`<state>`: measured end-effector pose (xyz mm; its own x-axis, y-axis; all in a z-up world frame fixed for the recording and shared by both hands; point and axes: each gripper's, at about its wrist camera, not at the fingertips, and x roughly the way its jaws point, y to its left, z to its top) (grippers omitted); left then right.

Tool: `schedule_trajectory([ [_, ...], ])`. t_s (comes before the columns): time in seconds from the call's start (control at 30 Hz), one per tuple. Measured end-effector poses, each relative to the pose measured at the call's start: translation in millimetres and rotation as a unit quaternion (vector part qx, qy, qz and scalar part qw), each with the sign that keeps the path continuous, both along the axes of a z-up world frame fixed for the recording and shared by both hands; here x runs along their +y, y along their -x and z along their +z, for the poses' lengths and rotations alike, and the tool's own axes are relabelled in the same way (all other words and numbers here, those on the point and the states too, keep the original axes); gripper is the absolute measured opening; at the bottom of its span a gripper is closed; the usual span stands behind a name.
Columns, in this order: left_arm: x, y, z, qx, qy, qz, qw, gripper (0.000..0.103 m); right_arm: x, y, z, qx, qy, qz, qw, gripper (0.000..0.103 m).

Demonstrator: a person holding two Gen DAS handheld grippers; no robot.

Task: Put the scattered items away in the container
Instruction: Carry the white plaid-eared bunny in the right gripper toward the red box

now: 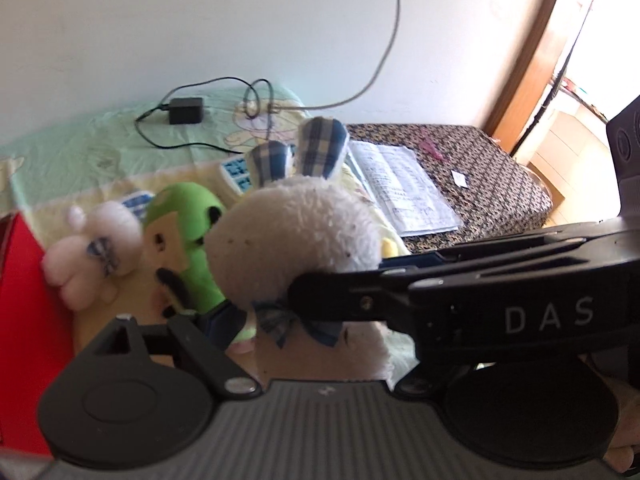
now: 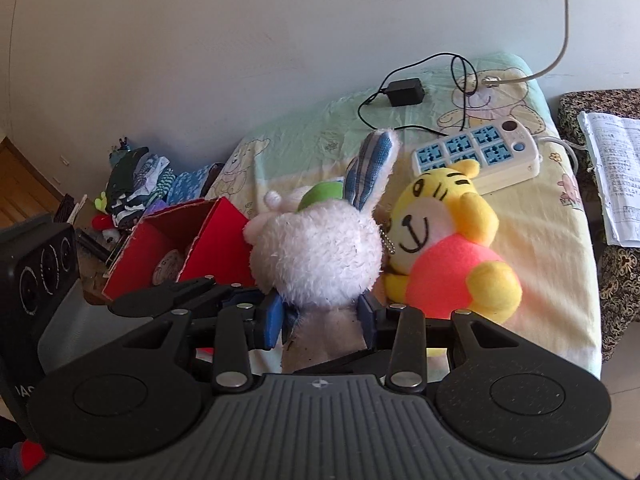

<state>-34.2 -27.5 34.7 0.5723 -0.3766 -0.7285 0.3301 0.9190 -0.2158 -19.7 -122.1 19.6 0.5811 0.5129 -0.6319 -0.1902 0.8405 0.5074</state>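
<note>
I'm gripping the white bunny plush (image 2: 316,256) w/ my right gripper (image 2: 320,316), blue pads (image 2: 273,322) pinching its neck from both sides, just under the head, ears pointing up and far. My left gripper (image 1: 224,320) is standing open, nothing btwn its pads; it's sitting just beside the bunny's left side, in front of the green plush (image 1: 188,236) and pink plush (image 1: 96,252), not clamping any of them as far as I can tell.

To do this step well, prob: I'm keeping the squeeze on the neck firm since plush is squashy and the head is heavy, lifting clear of the yellow tiger plush (image 2: 444,248) that's touching the bunny on the right, then swinging left and releasing only once over the red box (image 2: 224,236).

Red box is sitting open on the left, just beside the bunny, near edge of the bed sheet (image 2: 540,232). Power strip (image 2: 480,152) lying far right, well apart from my grip
</note>
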Motion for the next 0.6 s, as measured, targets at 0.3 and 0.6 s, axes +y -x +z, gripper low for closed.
schedule_trajectory([
  [0.3, 68, 29, 27, -0.029, 0.006, 0.057, 0.9979, 0.082, 63, -7, 20, -0.029, -0.002, 0.065, 0.997, 0.042],
  [0.6, 147, 33, 46, -0.051, 0.016, 0.045, 0.9975, 0.081, 131, -25, 34, -0.047, -0.004, 0.057, 0.997, 0.042],
])
